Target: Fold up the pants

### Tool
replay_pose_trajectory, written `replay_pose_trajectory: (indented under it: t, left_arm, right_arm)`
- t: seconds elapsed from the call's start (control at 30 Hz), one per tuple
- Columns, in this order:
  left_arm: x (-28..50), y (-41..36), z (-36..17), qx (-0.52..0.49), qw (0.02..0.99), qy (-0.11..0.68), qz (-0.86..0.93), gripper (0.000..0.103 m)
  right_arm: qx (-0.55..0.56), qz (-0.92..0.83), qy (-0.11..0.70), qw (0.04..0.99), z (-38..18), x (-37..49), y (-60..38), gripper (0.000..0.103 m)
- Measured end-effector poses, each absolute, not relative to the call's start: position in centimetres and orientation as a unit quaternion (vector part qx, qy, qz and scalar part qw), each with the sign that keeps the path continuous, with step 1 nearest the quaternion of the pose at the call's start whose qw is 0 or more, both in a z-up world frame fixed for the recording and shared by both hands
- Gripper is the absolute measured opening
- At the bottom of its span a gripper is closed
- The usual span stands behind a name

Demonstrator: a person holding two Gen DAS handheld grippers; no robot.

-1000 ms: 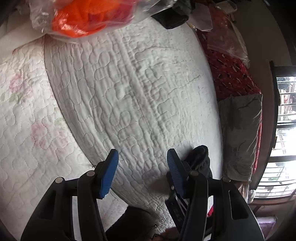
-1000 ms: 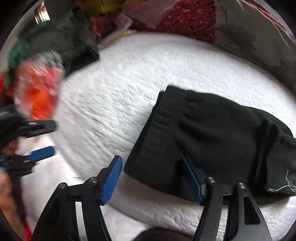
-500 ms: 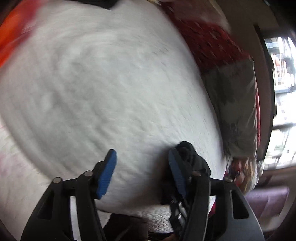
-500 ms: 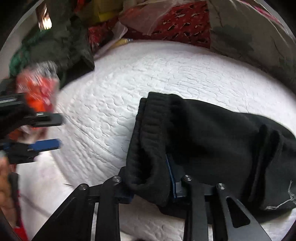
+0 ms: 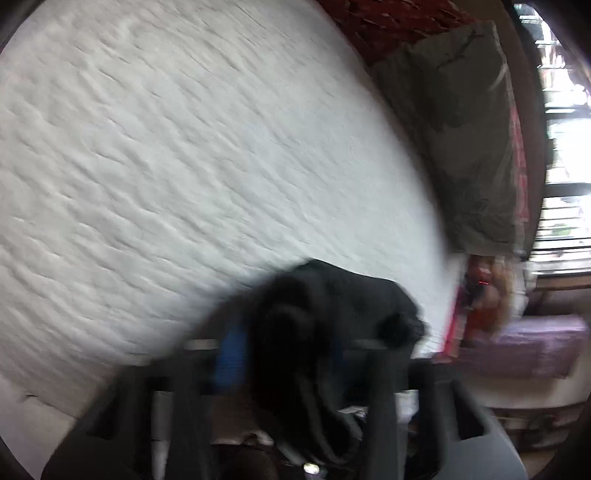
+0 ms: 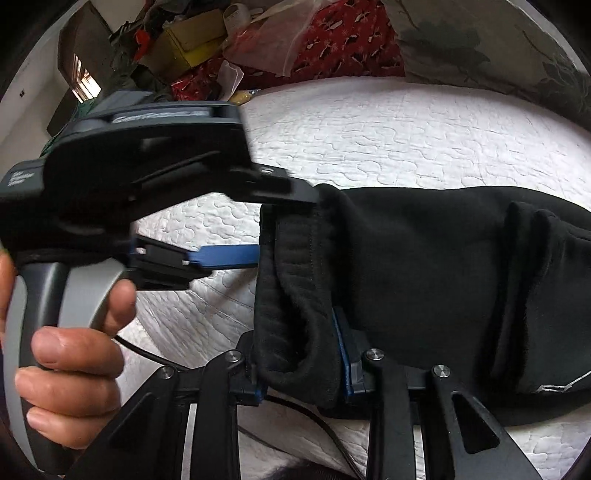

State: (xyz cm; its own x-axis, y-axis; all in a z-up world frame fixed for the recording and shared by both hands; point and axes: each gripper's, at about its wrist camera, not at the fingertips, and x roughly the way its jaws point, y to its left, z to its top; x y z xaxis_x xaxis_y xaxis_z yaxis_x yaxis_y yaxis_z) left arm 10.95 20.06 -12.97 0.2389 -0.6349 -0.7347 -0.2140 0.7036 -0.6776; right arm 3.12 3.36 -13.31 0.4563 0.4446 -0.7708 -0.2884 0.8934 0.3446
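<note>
Black pants [image 6: 424, 266] lie folded on the white quilted bed [image 6: 406, 129], waistband toward the left. My right gripper [image 6: 299, 354] is shut on the near corner of the ribbed waistband, with cloth bunched between its blue pads. My left gripper [image 6: 284, 225], held by a hand [image 6: 70, 350], reaches in from the left at the far waistband corner. In the blurred left wrist view its jaws [image 5: 282, 350] are closing, and the pants [image 5: 343, 295] fill the space between the blue pads.
A grey pillow [image 6: 461, 37] and red patterned cloth [image 6: 332, 33] line the far side of the bed. Boxes and bags [image 6: 188, 44] pile up at the back left. A window [image 5: 561, 147] is on the right. A black cable [image 6: 325, 424] runs under my right gripper.
My left gripper swept across the bed to the far waistband corner and closed around the cloth. My right gripper closed on the near corner and has kept its hold since.
</note>
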Motion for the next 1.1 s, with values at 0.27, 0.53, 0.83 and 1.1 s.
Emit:
replay_pose_trajectory:
  t: [0.27, 0.53, 0.83, 1.1]
  left_arm:
    - [9.0, 20.2, -11.3, -0.415, 0.684, 0.578, -0.159, 0.019]
    - [8.1, 15.4, -7.3, -0.418, 0.691, 0.563, -0.178, 0.019]
    - [9.5, 1.4, -6.3, -0.352, 0.683, 0.602, -0.218, 0.019]
    - [9.6, -9.4, -10.5, -0.251, 0.676, 0.664, -0.197, 0.019]
  right_arm:
    - [0.12, 0.224, 0.475, 0.842, -12.3, 3.4, 1.4, 0.029]
    - [0.168, 0.244, 0.449, 0.843, -9.5, 2.2, -2.1, 0.029]
    - [0.29, 0.203, 0.417, 0.837, -8.5, 1.4, -13.9, 0.029]
    - [0.387, 0.122, 0.417, 0.813, -12.8, 0.7, -24.9, 0.031]
